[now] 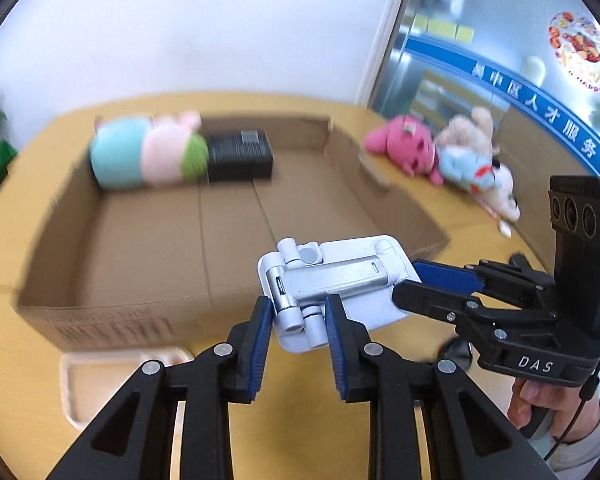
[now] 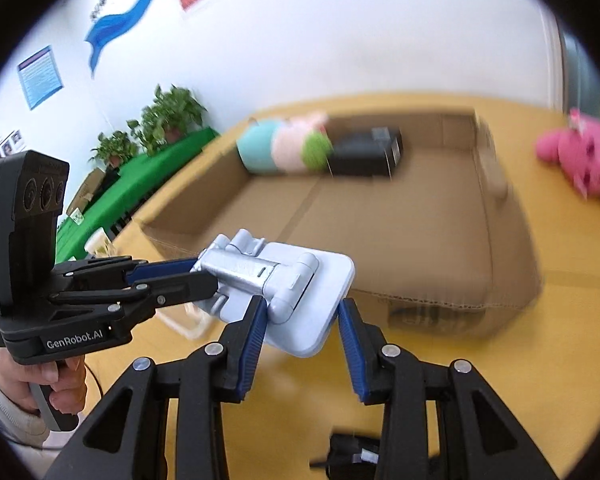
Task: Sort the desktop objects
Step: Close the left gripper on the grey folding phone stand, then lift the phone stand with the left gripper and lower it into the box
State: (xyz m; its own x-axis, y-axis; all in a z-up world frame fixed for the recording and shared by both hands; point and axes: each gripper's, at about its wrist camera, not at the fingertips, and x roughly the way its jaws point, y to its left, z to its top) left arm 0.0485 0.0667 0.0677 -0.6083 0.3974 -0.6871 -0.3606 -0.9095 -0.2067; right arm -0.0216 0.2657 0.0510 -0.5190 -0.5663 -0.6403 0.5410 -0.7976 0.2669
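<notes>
Folded silver phone stand (image 1: 332,288) clamped at opposite ends by left gripper (image 1: 296,320) and right gripper (image 2: 302,320), aloft over the table (image 1: 20,360) before the cardboard box (image 1: 140,240).

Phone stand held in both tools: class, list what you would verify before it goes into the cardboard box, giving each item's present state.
1. Left tool clamps the phone stand: ok.
2. Right tool clamps the stand's base: ok.
3. Stand is clear of the table: ok.
4. Cardboard box has bare floor near its front: ok.
5. Plush toy and black box lie against the far wall, out of the way: ok.
6. Stand's hinges stay folded: cannot tell.
</notes>
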